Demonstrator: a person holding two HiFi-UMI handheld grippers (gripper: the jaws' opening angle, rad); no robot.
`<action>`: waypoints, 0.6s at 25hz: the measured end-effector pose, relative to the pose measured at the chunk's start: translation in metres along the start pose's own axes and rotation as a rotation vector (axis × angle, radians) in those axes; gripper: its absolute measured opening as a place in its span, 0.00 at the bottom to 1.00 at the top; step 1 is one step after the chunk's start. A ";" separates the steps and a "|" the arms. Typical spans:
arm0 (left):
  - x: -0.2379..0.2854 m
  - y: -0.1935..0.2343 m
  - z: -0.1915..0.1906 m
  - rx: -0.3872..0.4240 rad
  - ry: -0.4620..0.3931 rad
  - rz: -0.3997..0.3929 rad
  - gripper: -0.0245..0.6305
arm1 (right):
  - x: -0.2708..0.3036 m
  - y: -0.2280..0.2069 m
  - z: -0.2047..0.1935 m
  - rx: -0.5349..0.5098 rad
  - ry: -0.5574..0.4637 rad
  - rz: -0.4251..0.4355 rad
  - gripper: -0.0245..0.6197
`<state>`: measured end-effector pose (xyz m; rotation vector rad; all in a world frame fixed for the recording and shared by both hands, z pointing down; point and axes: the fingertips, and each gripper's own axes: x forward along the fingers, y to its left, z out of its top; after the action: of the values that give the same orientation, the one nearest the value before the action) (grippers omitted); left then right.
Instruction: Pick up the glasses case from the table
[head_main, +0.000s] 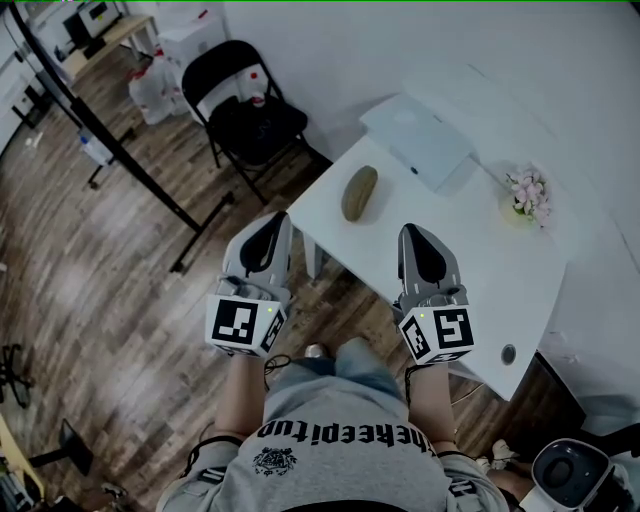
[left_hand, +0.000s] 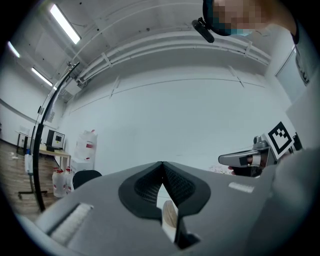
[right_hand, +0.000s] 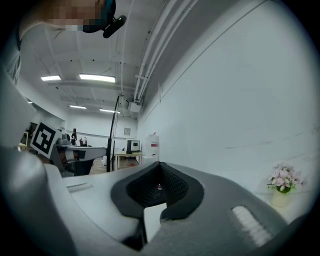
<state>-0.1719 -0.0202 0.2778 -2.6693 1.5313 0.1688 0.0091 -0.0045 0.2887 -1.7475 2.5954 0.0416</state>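
Observation:
An olive-brown oval glasses case (head_main: 360, 193) lies on the white table (head_main: 470, 260), near its left corner. In the head view my left gripper (head_main: 276, 220) hovers just off that corner, short of the case and to its left, jaws together and empty. A sliver of the case (left_hand: 170, 218) shows through the gap below the left gripper's (left_hand: 162, 163) closed tips. Over the table's near edge, right of the case, my right gripper (head_main: 413, 233) is held with its jaws together and nothing between them. The right gripper view shows its tips (right_hand: 159, 163) meeting.
A white closed laptop (head_main: 415, 135) lies at the table's far side. A small pot of pink flowers (head_main: 528, 195) stands at the right by the wall. A black folding chair (head_main: 250, 105) stands left of the table, a black slanted pole (head_main: 110, 130) beyond it.

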 end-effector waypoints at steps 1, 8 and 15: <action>0.003 0.001 -0.002 -0.006 0.006 -0.003 0.07 | 0.002 -0.002 -0.001 0.000 0.005 -0.005 0.04; 0.022 0.010 -0.010 -0.014 0.034 -0.011 0.07 | 0.020 -0.013 -0.006 -0.002 0.027 -0.015 0.04; 0.055 0.017 -0.018 -0.005 0.039 -0.033 0.07 | 0.051 -0.030 -0.006 -0.002 0.035 -0.010 0.04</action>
<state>-0.1581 -0.0775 0.2887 -2.7155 1.4988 0.1200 0.0177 -0.0631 0.2928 -1.7772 2.6112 0.0138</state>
